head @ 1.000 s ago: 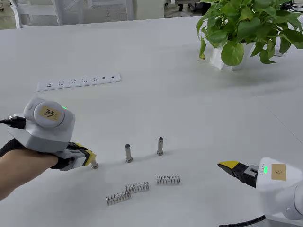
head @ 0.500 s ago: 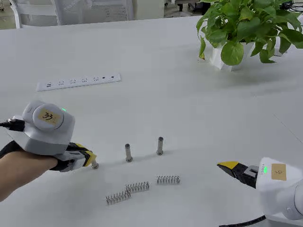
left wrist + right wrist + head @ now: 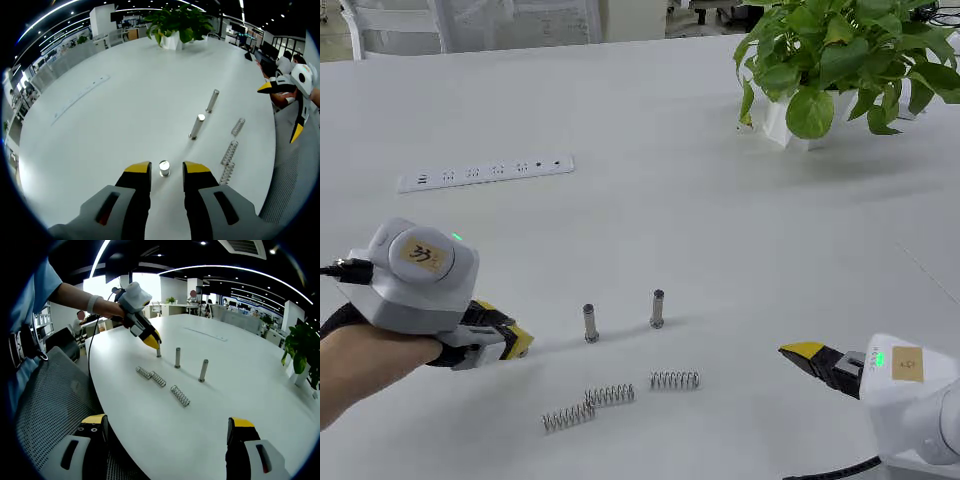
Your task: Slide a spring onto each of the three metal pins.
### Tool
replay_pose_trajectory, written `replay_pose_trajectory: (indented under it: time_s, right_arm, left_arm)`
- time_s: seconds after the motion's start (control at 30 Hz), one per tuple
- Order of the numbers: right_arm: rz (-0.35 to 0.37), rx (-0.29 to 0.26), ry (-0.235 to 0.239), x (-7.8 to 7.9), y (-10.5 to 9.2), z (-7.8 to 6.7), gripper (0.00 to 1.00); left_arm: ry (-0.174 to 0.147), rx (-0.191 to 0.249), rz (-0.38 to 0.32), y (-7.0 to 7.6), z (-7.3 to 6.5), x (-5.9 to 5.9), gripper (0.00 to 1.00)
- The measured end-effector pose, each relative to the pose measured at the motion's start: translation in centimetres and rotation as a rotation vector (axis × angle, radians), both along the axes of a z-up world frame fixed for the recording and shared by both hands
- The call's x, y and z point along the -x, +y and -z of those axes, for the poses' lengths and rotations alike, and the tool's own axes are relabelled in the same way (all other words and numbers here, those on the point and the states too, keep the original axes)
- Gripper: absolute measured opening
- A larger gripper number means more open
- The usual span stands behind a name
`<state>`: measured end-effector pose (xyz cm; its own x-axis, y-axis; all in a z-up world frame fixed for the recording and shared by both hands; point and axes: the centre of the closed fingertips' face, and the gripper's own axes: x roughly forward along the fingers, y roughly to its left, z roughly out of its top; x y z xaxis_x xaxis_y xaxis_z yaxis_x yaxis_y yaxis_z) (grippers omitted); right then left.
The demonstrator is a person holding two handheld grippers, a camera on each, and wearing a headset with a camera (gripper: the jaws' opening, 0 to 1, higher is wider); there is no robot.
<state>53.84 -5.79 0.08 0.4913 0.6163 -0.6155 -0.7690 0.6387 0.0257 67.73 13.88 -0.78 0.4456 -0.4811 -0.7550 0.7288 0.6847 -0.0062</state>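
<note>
While the left gripper (jaws spread) straddled the upright end pin, three springs lay flat nearby

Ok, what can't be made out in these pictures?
Leftmost pin: head view, hidden behind the left hand-held gripper.
Right hand-held gripper: head view, body cut off by the bottom and right edges.
Power strip: head view, socket details too small.
Plant: head view, top cut off by the upper edge.
</note>
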Motion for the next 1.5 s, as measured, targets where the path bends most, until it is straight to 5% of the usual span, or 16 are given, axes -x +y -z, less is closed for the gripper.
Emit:
replay_pose_trajectory:
  time_s: [0.73,1.27,1.5]
  right_arm:
    - [-0.001,0.01,-0.001,-0.1,-0.3,0.0,0.99]
    - [-0.014,0.021,0.001,-0.1,-0.3,0.1,0.99]
    - [-0.02,0.025,0.002,-0.1,-0.3,0.2,0.99]
  left_arm:
    - [-0.066,0.099,0.047,-0.8,-0.7,0.5,0.98]
    - [-0.063,0.136,0.051,-0.3,-1.2,1.5,0.99]
    - [-0.056,0.167,0.035,0.4,-1.0,3.2,0.99]
